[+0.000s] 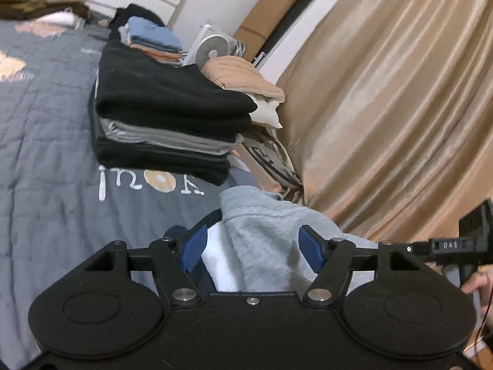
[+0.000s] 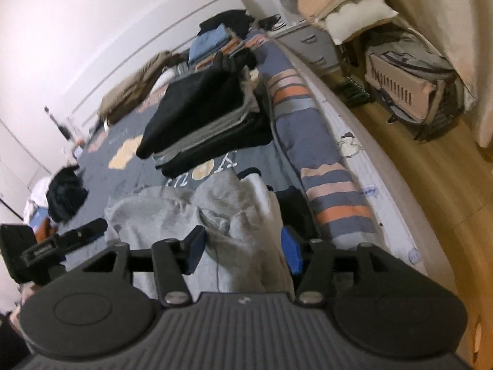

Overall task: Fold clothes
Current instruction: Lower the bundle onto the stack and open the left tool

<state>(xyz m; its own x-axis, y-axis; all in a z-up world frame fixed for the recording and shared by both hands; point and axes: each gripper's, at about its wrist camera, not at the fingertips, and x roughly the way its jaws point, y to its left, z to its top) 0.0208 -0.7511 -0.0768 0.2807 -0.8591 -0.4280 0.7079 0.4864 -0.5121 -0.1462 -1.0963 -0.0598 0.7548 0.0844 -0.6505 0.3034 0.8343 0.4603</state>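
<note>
A grey hoodie (image 1: 271, 225) with a pale lining lies bunched at the near edge of the bed. My left gripper (image 1: 252, 248) has its blue pads pressed against both sides of a thick fold of it. In the right wrist view the hoodie (image 2: 172, 212) spreads crumpled over the cover, and my right gripper (image 2: 245, 249) clamps another thick fold of it. The jaws of both stay wide apart with cloth filling the gap. A tall stack of folded black and grey clothes (image 1: 166, 117) (image 2: 203, 114) stands just beyond the hoodie.
The grey printed bed cover (image 1: 46, 141) stretches left. A second folded pile topped with blue (image 1: 154, 35) sits farther back. A loose black garment (image 2: 66, 194) lies at left. Tan curtain (image 1: 385, 108), fan (image 1: 212, 50), crate (image 2: 406, 86) and wooden floor (image 2: 431, 185) are off the bed's right edge.
</note>
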